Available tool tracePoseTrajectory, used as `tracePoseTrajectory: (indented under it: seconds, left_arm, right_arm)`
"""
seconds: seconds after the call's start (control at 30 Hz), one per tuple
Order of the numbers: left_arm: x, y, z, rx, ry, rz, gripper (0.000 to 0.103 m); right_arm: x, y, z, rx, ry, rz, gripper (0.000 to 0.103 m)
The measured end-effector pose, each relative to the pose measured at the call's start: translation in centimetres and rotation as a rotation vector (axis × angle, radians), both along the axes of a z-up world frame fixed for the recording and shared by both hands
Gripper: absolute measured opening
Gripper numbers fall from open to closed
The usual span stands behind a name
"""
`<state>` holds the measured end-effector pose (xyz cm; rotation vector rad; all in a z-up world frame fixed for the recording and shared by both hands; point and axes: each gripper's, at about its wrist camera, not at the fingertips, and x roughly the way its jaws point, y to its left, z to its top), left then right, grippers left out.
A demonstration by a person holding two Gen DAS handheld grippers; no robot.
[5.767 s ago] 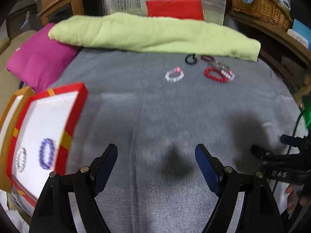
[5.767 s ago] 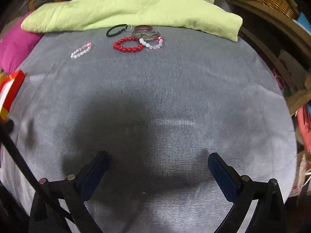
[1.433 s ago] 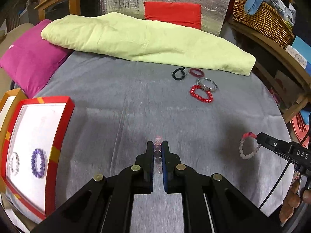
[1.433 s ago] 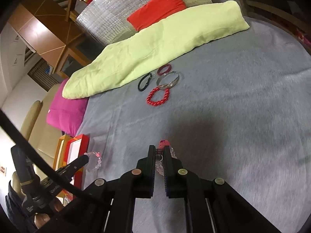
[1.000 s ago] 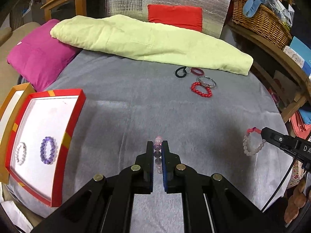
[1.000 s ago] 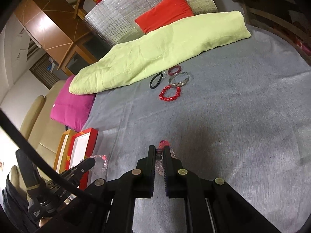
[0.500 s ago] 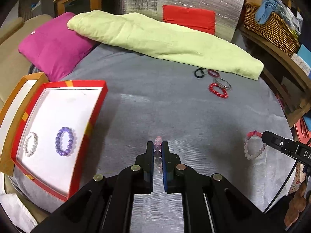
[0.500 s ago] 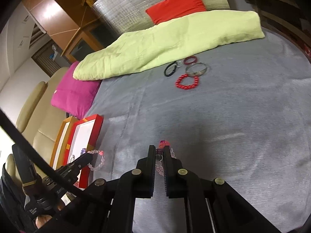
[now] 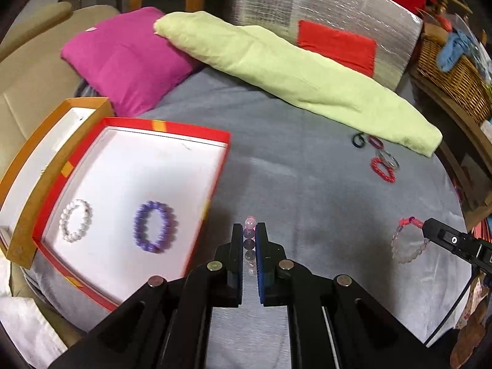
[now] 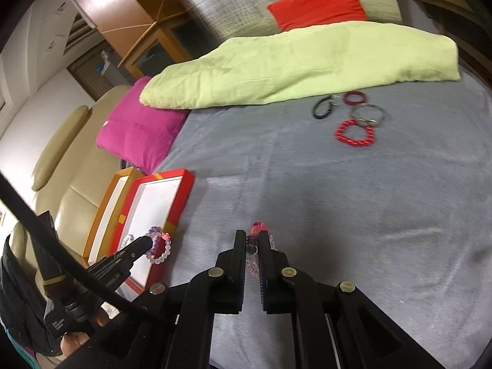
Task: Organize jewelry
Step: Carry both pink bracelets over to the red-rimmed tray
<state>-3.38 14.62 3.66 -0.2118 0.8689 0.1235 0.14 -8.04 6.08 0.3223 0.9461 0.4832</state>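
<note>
Already, two bracelets were seen laid inside the red-rimmed box [image 9: 221, 156] at the left of the left wrist view: a white bead bracelet [image 9: 76, 224] and, just beside it, a purple bead bracelet [image 9: 154, 230]. So much of the sorting could be judged as done.

Two more pieces were in transit. The left gripper [image 9: 249, 240] was closed on a pale pink and clear bead bracelet [image 9: 249, 230], whose beads were stacked edge-on between the fingers, at the lower centre of that frame and just right of the box's near edge. In the right wrist view the same gripper was seen at the lower left, its bracelet hanging over or just in front of the box rim; which of the two could not be told. The right gripper [image 10: 252, 243] was likewise clamped on a clear bead bracelet with a pink section [image 10: 258, 230], held above the grey bed cover [image 10: 369, 215] near the lower centre of its own frame, well apart from the box.

Four pieces were left on the cover near the lime-green blanket [image 10: 307, 64], in the upper right of both views: a red bead bracelet [image 10: 355, 133], a silver bangle [image 10: 369, 113] touching or overlapping it, a dark red band [image 10: 353, 97] and a black hair tie [image 10: 323, 109].

By this count, two pieces were placed, two carried and four untouched, so the task was judged under half done.
</note>
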Motion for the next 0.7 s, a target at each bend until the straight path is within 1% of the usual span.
tracePoseTrajectory:
  seconds: [0.17,0.4,0.57,0.7]
  left_arm:
    - [0.1,3.4,0.8,0.001,-0.015,0.053,0.008]
    - [0.1,8.2,1.4,0.014,-0.024,0.13,0.008]
    - [0.4,11.2,1.1,0.024,-0.012,0.176,0.008]
    - [0.7,13.3,0.5,0.028,0.001,0.206,0.008]
  right_arm:
    - [0.7,3.4,1.2,0.0,-0.02,0.052,0.008]
    - [1.8,9.4,3.1,0.018,-0.044,0.144,0.008]
    - [2.7,14.3,3.8,0.024,-0.047,0.213,0.008]
    - [3.2,17.9,3.7,0.022,-0.038,0.261,0.008]
